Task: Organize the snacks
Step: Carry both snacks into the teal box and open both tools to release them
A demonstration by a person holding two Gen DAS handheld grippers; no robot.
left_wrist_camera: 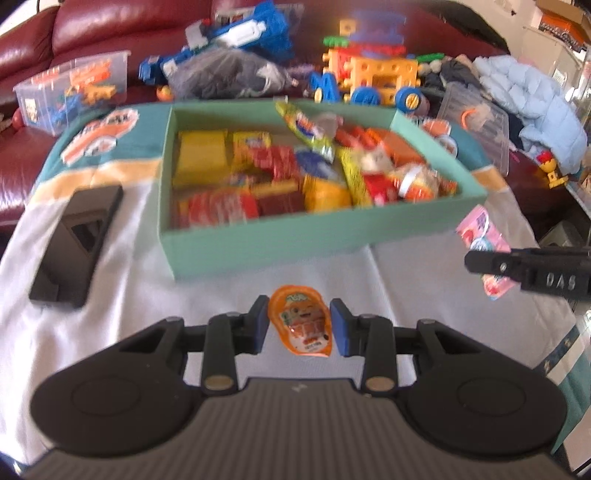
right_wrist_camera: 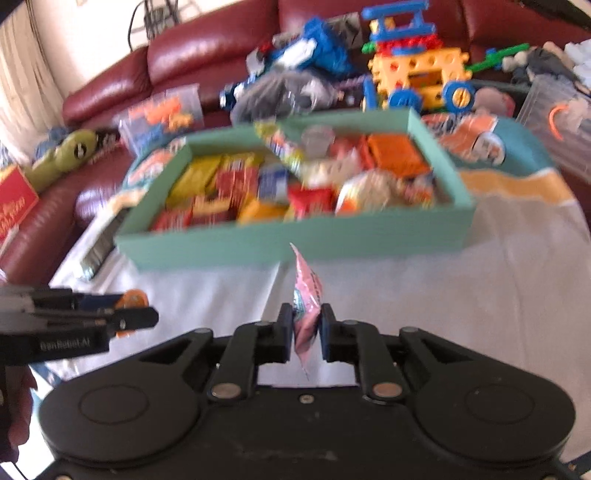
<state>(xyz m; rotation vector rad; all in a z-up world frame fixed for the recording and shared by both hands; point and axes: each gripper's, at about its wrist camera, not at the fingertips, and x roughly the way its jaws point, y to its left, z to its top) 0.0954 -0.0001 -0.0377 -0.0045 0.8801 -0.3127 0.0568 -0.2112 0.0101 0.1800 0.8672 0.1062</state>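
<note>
The left gripper is clamped on an orange pouch, its blue pads pressing the pouch's two sides. The pouch faces the camera flat, its printed front upright, and hangs clear above the white cloth. The gripper tilts downward toward the near edge of the table, with the box ahead of it.

The right gripper is pinched on a pink packet, seen edge-on between the dark pads. The packet stands nearly upright, its top corner rising in front of the box's near wall. This gripper also angles down over the cloth, near the table's front edge.

Each gripper shows in the other's view: the right one enters from the right edge with the pink packet at its tip, the left one from the left edge with the orange pouch at its tip. Part of a hand shows below it.

The green box sits toward the far edge of the table, crowded with red, yellow and orange snacks. A black stand lies on the cloth near the left edge. Toys are piled on the red sofa beyond.
</note>
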